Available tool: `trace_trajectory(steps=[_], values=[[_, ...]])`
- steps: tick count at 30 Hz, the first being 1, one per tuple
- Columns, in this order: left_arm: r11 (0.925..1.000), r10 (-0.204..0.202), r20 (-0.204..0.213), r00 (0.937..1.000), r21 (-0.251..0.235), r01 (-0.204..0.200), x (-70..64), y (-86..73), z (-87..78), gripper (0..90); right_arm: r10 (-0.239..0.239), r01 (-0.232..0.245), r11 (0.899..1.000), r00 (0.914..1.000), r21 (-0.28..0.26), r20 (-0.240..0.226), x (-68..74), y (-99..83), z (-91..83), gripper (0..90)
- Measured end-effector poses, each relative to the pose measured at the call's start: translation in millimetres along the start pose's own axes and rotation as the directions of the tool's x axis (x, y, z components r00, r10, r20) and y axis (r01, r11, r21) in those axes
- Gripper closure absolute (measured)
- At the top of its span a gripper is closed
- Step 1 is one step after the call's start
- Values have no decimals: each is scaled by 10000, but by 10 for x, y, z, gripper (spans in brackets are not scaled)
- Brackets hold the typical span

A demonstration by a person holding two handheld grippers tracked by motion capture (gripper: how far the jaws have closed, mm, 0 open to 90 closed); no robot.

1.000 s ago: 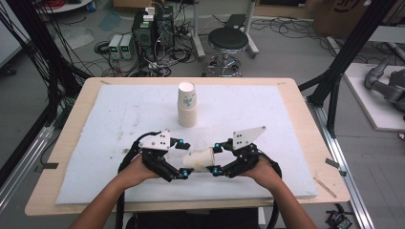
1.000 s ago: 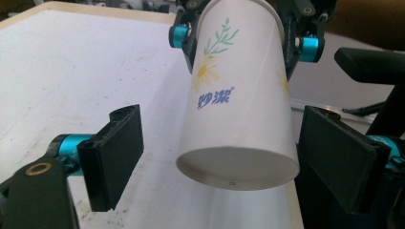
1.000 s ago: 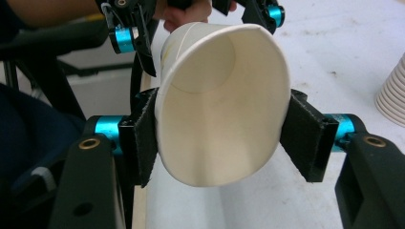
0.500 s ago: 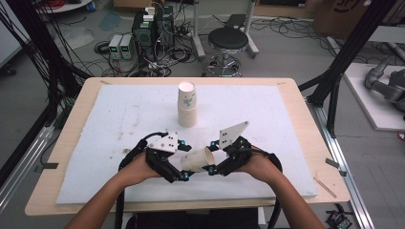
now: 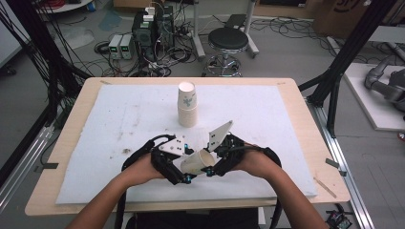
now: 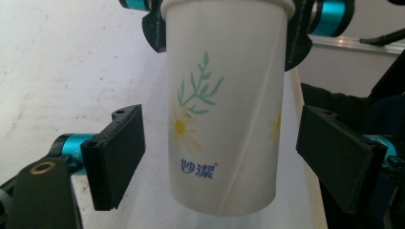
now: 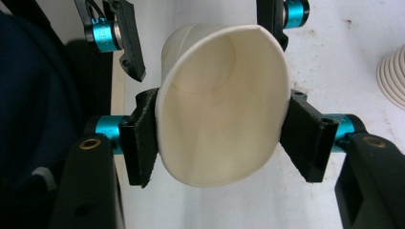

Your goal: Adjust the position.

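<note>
While the right gripper pinches the paper cup by its rim, apparently for handover, the left gripper fingers stand released around it.

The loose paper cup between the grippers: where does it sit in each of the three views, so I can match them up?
High view: paper cup lies tilted, low centre, between both grippers.
Left gripper view: cup fills the centre, daisy print showing, left jaws spread clear either side.
Right gripper view: cup centre, open mouth toward camera, rim squeezed by right jaws.
Shared landmark: the white mat under everything.
</note>
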State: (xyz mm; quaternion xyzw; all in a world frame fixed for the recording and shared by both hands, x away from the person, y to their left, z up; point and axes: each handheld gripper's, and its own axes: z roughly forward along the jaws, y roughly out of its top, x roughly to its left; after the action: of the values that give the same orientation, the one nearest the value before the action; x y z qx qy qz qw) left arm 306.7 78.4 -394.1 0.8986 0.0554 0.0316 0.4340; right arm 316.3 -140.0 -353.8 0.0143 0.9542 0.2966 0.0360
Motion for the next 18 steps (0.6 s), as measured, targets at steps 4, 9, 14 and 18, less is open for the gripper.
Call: trace_trajectory(steps=[4,9,14,18], values=[[9999,-70,32,10000,106,69,4,14,45,182,-239,239,9988,9997,417,-9,9,67,0,359],[9994,32,271,9996,331,-41,14,29,75,240,-447,450,9965,9990,703,-55,26,119,17,358],[9996,51,567,9984,287,-68,15,36,103,325,-529,535,9941,9986,944,-91,43,155,29,358],[9992,17,624,9980,407,-42,15,32,125,370,-677,686,9921,9976,1049,-120,48,166,53,352]])
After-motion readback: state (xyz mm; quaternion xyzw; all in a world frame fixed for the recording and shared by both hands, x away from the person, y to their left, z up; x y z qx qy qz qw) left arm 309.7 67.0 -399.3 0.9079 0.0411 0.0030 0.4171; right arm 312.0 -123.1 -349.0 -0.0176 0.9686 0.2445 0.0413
